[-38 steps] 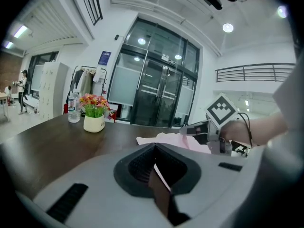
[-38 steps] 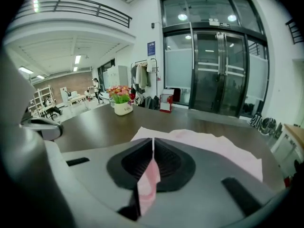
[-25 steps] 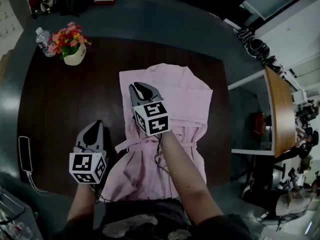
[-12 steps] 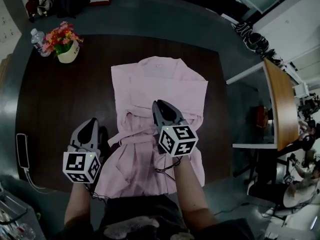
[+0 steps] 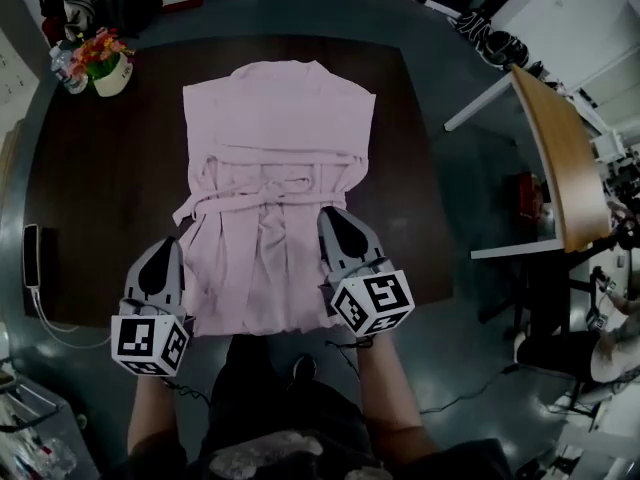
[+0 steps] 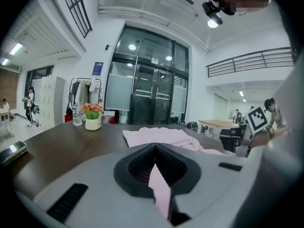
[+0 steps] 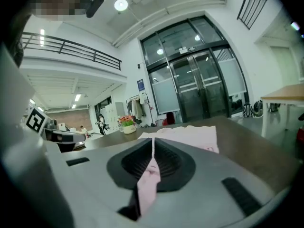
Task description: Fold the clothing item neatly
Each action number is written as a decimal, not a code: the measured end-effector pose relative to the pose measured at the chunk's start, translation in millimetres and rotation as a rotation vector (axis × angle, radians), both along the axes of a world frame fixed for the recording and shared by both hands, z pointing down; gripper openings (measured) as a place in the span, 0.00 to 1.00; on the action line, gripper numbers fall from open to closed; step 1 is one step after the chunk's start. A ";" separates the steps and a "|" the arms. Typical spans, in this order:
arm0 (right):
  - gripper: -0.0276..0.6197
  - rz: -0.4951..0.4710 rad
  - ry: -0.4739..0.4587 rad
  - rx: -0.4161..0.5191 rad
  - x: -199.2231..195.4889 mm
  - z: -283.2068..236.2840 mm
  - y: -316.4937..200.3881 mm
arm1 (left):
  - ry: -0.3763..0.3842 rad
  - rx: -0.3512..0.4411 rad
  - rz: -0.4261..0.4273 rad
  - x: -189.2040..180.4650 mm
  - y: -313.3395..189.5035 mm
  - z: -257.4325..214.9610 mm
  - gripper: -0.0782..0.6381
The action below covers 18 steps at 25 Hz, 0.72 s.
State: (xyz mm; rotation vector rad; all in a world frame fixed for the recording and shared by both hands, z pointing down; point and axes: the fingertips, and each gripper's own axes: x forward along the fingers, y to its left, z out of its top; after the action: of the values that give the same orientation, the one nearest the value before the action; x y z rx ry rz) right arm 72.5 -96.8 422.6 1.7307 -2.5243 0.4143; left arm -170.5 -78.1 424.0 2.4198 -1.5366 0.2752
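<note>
A pink robe-like garment (image 5: 275,168) lies flat on the dark brown table (image 5: 110,188), collar at the far side, waist tie across the middle, hem at the near edge. My left gripper (image 5: 163,248) sits at the hem's left corner, shut on a strip of pink cloth (image 6: 159,189) pinched between its jaws. My right gripper (image 5: 332,218) is at the hem's right side; its jaws are closing, with a fold of the pink cloth (image 7: 148,184) caught between them. The garment (image 6: 156,137) stretches away ahead of both grippers.
A flower pot (image 5: 100,63) and a water bottle stand at the table's far left corner. A phone (image 5: 31,246) with a cable lies at the left edge. A light wooden desk (image 5: 560,158) stands to the right across grey floor.
My right gripper has come back from the garment's waist to the hem's right side near the table edge. The left gripper stays at the left hem corner. The garment now lies spread straighter.
</note>
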 end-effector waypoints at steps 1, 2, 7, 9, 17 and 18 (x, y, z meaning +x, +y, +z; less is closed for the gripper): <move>0.05 0.009 0.017 0.009 13.9 -1.1 20.5 | -0.008 0.011 -0.006 5.5 17.9 -2.2 0.12; 0.05 0.017 0.032 0.014 27.4 -0.8 41.5 | -0.015 0.019 -0.012 11.0 36.6 -3.5 0.12; 0.05 0.055 -0.004 0.011 86.7 9.2 147.2 | -0.018 0.010 -0.060 35.1 134.0 7.7 0.12; 0.05 0.079 0.004 -0.011 107.4 25.0 187.9 | -0.049 -0.001 -0.078 39.8 169.9 19.7 0.12; 0.06 0.132 0.117 -0.234 156.8 152.2 284.7 | -0.106 -0.019 -0.087 46.6 252.2 89.9 0.12; 0.08 0.123 0.122 -0.252 154.4 165.8 290.1 | -0.106 -0.012 -0.077 46.7 256.0 99.0 0.12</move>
State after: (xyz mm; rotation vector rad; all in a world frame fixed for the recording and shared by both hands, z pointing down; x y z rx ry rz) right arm 226.9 193.3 588.5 1.7606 -2.1827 0.5853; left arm -123.8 177.9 523.0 2.3649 -1.6628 0.4018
